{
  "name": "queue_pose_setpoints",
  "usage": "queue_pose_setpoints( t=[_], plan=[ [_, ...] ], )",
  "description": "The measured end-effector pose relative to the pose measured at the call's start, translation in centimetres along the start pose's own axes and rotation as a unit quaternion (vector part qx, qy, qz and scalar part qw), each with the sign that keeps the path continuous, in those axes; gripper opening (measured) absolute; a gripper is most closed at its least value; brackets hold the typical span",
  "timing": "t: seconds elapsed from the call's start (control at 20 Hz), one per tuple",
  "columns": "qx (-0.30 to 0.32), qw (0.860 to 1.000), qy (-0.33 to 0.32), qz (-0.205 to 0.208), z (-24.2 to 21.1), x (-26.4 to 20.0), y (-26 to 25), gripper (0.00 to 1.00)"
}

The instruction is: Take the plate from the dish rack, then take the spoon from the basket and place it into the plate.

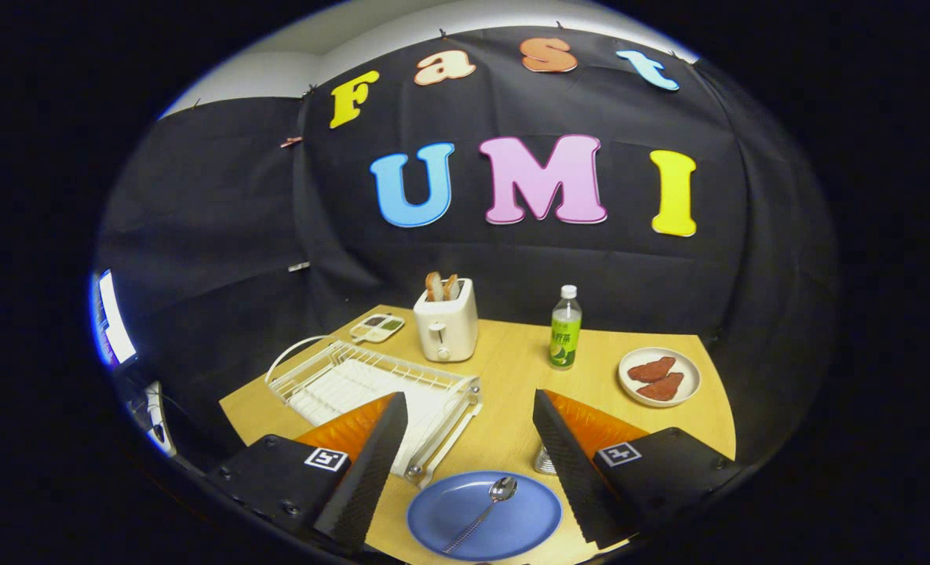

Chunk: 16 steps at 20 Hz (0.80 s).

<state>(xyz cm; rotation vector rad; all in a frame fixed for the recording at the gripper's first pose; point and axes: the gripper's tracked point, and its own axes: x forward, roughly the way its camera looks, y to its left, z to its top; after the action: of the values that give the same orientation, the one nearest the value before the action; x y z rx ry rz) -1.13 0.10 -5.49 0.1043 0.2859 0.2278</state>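
Jaws stood wide and empty, the gripper [468,455] held above the counter [512,369] and tilted down. Left to right: dish rack [370,384] partly behind the left finger, blue plate [484,515] between the fingers with the spoon [484,510] lying in it, basket [545,461] behind the right finger. Task looked done. Risk: dropping lower could clip the spoon or nudge the plate.

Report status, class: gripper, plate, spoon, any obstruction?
Gripper open, holding nothing. Spoon lying in the blue plate, between the fingers. Dish rack beside the plate; nothing in the way.
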Motion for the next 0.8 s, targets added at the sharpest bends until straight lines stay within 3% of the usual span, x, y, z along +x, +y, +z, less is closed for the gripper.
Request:
queue_pose_setpoints(
  t=[0.45,0.8],
  plan=[
    [-0.015,0.984,-0.100,-0.146,7.3,-4.1,1.1,0.98],
    [0.030,0.965,-0.128,-0.227,6.6,-7.7,1.2,0.98]
  ],
)
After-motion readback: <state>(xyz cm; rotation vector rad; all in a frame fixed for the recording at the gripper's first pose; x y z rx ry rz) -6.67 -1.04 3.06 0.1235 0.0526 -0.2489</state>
